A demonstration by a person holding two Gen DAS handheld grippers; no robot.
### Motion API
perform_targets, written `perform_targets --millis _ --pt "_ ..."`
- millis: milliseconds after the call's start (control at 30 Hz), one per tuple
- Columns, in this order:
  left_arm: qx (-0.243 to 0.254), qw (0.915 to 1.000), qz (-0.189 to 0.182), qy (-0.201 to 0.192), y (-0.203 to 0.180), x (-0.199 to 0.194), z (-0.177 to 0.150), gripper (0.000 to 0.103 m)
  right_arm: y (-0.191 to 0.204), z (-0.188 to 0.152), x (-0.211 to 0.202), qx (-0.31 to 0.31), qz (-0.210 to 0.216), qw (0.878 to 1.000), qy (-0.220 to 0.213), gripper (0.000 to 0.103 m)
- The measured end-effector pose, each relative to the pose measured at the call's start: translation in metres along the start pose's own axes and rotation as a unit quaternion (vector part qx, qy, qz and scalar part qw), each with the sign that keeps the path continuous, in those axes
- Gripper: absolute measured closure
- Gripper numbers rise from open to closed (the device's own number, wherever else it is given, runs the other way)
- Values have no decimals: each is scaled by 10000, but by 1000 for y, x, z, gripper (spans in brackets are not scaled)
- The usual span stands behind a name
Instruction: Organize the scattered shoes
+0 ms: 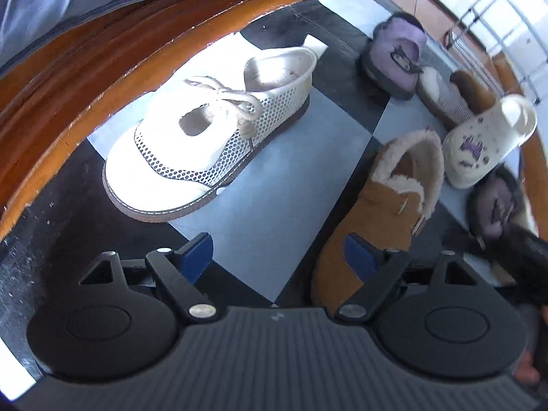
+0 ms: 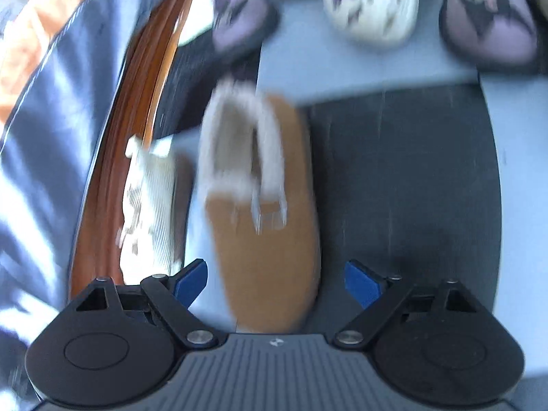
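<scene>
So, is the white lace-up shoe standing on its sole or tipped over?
Upright. The white lace-up shoe rests on its brown sole, opening facing up, laces on top.

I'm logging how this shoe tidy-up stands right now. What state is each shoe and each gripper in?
White mesh sneaker: upright, laced, alone by the wooden edge.
Tan fur-lined slipper: upright, ahead of the right gripper, not gripped.
Cream clog: upright beside the slipper.
Purple slippers: upright, apart from each other.
Left gripper: open, empty.
Right gripper: open, image blurred.
</scene>
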State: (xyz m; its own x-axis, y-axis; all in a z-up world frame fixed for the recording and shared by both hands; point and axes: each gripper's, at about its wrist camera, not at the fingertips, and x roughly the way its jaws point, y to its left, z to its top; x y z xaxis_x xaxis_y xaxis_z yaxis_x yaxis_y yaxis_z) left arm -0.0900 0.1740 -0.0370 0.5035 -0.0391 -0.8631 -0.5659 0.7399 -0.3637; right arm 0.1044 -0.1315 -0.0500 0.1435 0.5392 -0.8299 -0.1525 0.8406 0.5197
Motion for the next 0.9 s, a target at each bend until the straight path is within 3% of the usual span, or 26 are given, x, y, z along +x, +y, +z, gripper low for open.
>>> perform_targets --millis 133,267,333,367,400,433,467,633,700,900 --pt "155 9998 54 -70 -8 -1 0 19 13 12 20 -524 -502 9966 -387 15" --pt "193 9998 -23 -1 -12 3 -3 19 10 20 42 -650 -835 9936 -385 18" --pt "196 9998 -59 44 -12 6 -4 19 9 23 57 -718 -943 9927 -218 25" --pt "166 9998 -70 65 -11 8 -4 19 9 26 69 -755 -936 9927 -46 30" --pt "115 9999 -76 86 -8 10 -3 19 6 29 76 -696 -881 9937 18 46" --pt "64 9999 -82 106 -5 12 -3 19 5 31 77 -608 -835 9946 62 79" --pt "12 9999 -88 127 -2 14 -2 19 4 33 76 -542 -816 9951 139 85" --pt "-170 9996 -137 193 9 21 0 19 -9 23 59 -47 -682 9969 397 88" --pt "-197 9995 -160 191 11 23 1 19 -21 15 51 273 -424 9981 361 88" --pt "-256 9988 -285 293 14 30 1 19 -29 7 39 812 -288 9961 168 88"
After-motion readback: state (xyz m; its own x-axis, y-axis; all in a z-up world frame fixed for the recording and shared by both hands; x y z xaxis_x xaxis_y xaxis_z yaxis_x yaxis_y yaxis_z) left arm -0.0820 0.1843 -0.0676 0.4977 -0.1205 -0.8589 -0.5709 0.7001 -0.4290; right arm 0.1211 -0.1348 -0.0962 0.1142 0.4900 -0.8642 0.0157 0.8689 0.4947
